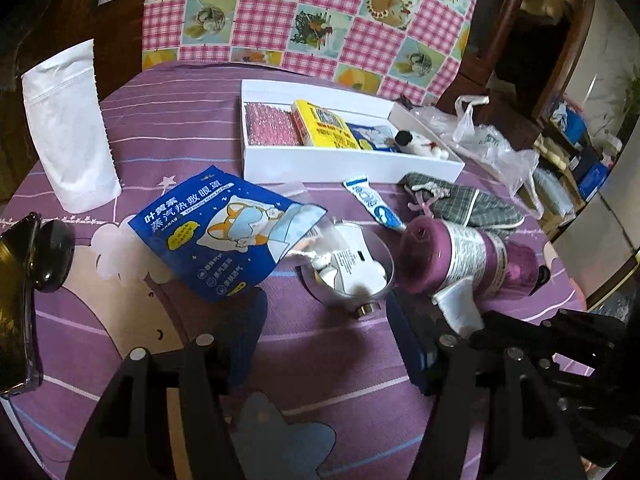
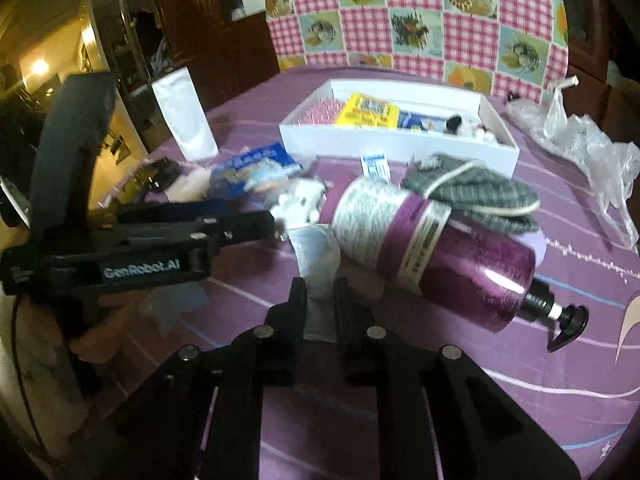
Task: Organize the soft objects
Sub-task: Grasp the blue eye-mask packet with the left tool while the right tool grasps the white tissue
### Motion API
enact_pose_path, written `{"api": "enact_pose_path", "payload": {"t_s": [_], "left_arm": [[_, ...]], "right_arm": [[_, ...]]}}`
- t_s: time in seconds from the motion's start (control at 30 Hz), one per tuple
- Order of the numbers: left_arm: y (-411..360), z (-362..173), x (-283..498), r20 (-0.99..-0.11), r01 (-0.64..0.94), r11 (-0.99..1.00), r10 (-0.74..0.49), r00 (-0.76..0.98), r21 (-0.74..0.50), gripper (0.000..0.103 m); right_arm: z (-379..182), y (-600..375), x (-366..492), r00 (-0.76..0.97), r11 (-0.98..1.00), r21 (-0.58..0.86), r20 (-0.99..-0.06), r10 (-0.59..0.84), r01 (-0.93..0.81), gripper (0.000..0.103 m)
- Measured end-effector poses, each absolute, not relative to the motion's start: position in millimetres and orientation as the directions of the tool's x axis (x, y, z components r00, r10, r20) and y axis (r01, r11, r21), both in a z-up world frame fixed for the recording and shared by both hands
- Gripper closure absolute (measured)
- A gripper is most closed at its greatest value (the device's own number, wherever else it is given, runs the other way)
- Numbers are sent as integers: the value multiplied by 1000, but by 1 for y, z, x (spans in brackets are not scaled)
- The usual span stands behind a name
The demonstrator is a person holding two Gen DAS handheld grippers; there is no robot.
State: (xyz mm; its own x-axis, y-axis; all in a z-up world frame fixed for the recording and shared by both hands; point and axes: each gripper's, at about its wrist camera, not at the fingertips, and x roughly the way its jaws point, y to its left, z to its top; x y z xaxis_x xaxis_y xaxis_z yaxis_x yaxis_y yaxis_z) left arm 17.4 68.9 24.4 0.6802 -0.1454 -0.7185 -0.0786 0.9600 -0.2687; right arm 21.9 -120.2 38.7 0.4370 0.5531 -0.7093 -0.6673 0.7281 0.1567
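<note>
My right gripper [image 2: 320, 292] is shut on a white squeeze tube [image 2: 316, 258], which also shows in the left wrist view [image 1: 460, 304] beside a purple pump bottle [image 1: 468, 258] lying on its side. My left gripper [image 1: 326, 316] is open and empty, just short of a clear pouch of small white items [image 1: 348, 260]. A blue eye-mask packet [image 1: 220, 228], a small blue-white tube [image 1: 374, 202] and a grey plaid pouch [image 1: 460, 200] lie on the purple cloth. A white box [image 1: 348, 164] behind them holds a pink item, a yellow pack and a small plush toy.
A white stand-up bag [image 1: 68, 128] stands at the left. A phone [image 1: 16, 304] and a dark mouse [image 1: 52, 256] lie at the left edge. A crumpled plastic bag [image 1: 492, 140] lies at the right. A checked chair back [image 1: 320, 12] rises behind the table.
</note>
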Motion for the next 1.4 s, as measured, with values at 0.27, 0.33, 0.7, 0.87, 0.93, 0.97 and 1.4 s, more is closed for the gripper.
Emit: {"api": "enact_pose_path", "payload": {"t_s": [0.27,0.33,0.7,0.87,0.93,0.97,1.4], "left_arm": [[91,26,18,-695,-116,927,-181,695,-358,41],[92,26,18,-693,-112,921,-195,694,-372,41],[91,46,10,-658,-104,974,-55,751,-200,41],[101,33,18,-709,-103,989,-1,705,-104,41],[101,25,22,-739,-93,995,27,673,-48,41],[100,20,23,-752,-91,995,39,657,-27,41],[100,13,33,-730,-122,987,162,664,109,41]], "right_arm": [[50,-113,35,417,730,242,-689,593,-639,88],[51,-109,36,410,733,249,-694,591,-634,88],[69,-92,52,405,745,290,-694,596,-600,88],[75,-79,69,393,747,329,-690,607,-578,88],[73,-79,69,399,745,341,-678,618,-573,88],[71,-79,69,398,744,340,-678,618,-575,88],[52,-90,67,375,750,326,-710,597,-576,88]]}}
